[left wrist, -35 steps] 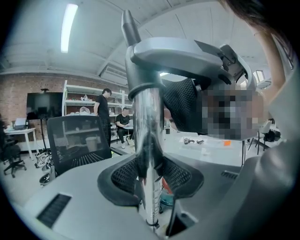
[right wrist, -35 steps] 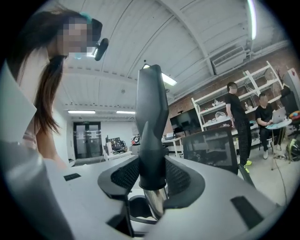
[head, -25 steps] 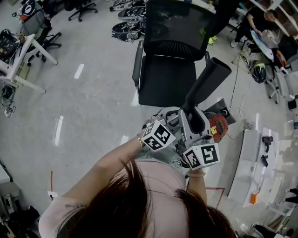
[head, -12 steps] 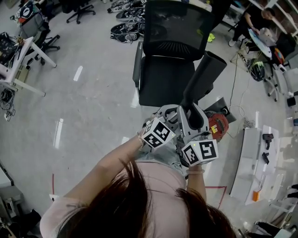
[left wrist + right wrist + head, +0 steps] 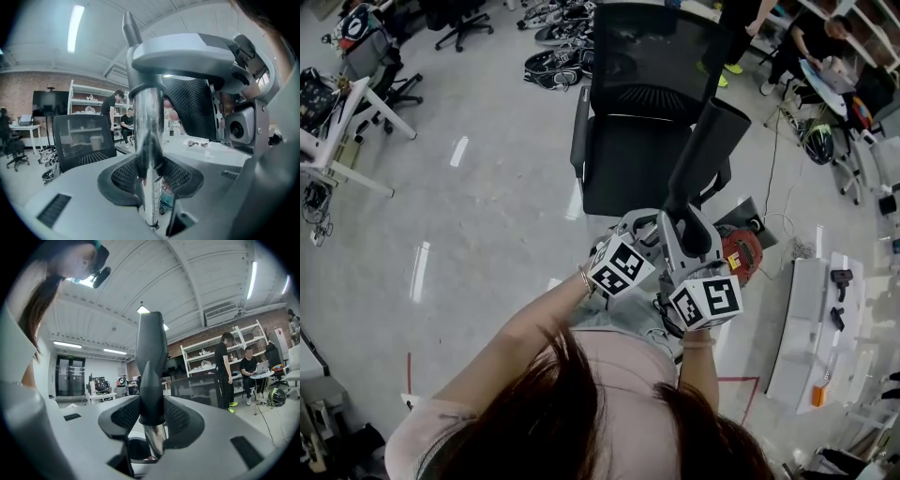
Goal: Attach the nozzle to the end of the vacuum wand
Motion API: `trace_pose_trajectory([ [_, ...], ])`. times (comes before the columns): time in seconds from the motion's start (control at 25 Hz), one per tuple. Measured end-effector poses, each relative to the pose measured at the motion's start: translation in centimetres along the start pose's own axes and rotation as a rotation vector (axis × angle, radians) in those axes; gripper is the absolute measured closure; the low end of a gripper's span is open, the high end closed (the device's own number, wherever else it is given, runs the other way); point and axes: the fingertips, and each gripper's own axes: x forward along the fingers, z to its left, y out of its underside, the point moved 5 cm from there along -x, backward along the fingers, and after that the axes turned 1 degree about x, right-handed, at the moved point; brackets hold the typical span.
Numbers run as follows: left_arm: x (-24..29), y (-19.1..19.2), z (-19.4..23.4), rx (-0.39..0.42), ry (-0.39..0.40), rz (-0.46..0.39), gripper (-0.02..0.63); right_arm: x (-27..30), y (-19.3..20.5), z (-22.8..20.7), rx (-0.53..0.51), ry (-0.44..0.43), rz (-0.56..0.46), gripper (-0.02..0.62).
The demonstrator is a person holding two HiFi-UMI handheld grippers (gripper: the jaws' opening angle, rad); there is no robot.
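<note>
the left claw [image 5: 150,176] pinches the chrome vacuum wand [image 5: 149,136], which stands upright between its jaws. just beside it, the right claw [image 5: 151,418] is clamped on the dark nozzle [image 5: 151,357] at its lower end, right where it meets the wand's shiny tube. in the head view the nozzle slants up and away from both claws, over a black office chair [image 5: 642,141].

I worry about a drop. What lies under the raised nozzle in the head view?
A black office chair stands below the nozzle, on grey floor. The nozzle covers part of the seat's edge, so that part cannot be seen.
</note>
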Motion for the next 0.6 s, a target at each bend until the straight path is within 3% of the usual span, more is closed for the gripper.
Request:
trace_pose_trajectory([
  [0.24,0.7,-0.1,-0.4,0.004,-0.021,0.000,0.451,-0.9,0.1,-0.9,0.000,-0.021,0.006,0.428],
  [0.6,1.3,-0.2,-1.0,-0.017,-0.126,0.021,0.451,-5.0,-1.0,-3.7,0.025,-0.066,0.029,0.428],
])
